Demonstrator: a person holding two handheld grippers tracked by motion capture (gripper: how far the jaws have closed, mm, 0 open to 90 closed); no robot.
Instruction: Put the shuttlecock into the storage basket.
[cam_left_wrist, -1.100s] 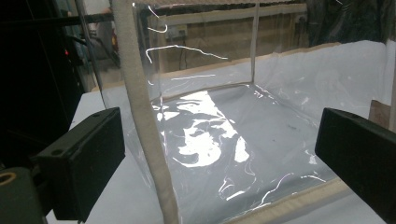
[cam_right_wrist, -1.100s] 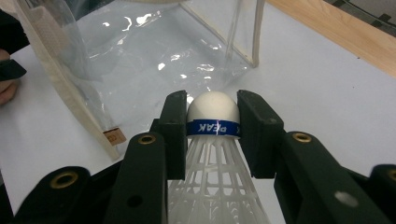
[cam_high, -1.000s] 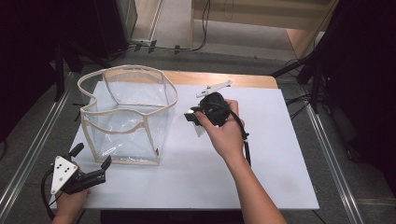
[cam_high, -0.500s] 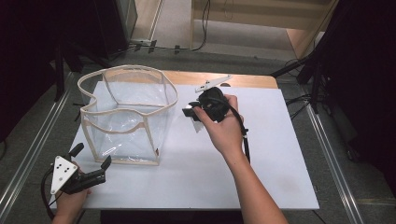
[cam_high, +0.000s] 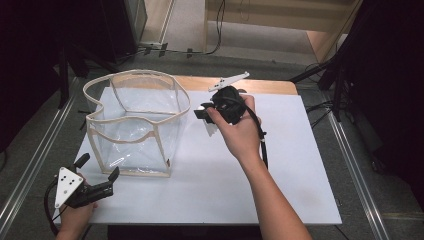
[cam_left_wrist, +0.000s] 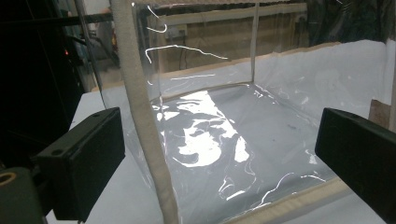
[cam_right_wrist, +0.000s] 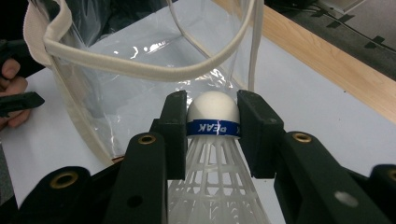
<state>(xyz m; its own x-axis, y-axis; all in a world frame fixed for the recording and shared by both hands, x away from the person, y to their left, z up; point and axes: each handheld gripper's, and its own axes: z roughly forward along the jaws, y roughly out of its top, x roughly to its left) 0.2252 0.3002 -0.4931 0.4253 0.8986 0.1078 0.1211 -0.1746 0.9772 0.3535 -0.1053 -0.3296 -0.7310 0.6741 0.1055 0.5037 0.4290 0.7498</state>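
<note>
A white shuttlecock (cam_right_wrist: 212, 140) sits pinched at its rounded cork between the two jaws of the right gripper (cam_right_wrist: 212, 133), a blue band with white letters circling the cork just where the jaws press on it; its plastic skirt runs back toward the gripper body. In the high view the right gripper (cam_high: 210, 111) is held above the table, and the shuttlecock (cam_high: 210, 129) hangs just under it.

Just ahead of those jaws stands a clear plastic bag (cam_high: 136, 125) with cream fabric edging, upright and open at the top, its rim sagging in curves. The left gripper (cam_high: 97, 172), down at the near corner of the table, points at the bag's near side with its jaws spread wide and nothing between them; in the left gripper view a cream corner seam (cam_left_wrist: 144, 121) rises between the two jaws.

The bag rests on a white board (cam_high: 280, 180) laid over a wooden table (cam_high: 265, 86), whose bare strip lies beyond the right gripper. Around the table the room is dark, with black stands (cam_high: 335, 70), floor cables (cam_high: 217, 30) and metal rails (cam_high: 35, 165) alongside.
</note>
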